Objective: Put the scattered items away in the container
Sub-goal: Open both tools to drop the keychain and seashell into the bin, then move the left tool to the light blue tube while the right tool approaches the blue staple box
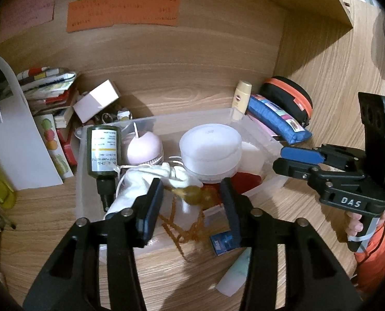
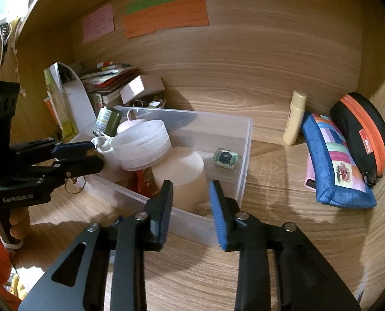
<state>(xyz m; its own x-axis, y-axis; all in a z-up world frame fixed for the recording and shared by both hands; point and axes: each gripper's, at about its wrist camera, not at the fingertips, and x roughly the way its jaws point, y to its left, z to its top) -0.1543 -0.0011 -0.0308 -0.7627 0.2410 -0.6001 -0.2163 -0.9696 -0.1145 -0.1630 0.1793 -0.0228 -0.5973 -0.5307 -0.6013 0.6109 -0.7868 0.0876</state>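
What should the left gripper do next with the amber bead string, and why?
Probably grip the amber bead string and carry it inward: the left gripper stands open around it, and its tassel trails over the clear plastic container's near wall.

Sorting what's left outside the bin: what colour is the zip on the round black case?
Orange zip on the black case, clearest in the right wrist view.

Wood-grain desk (image 2: 283, 171), matching back panel (image 2: 244, 59), coloured paper notes (image 2: 166, 15) stuck on it, warm light
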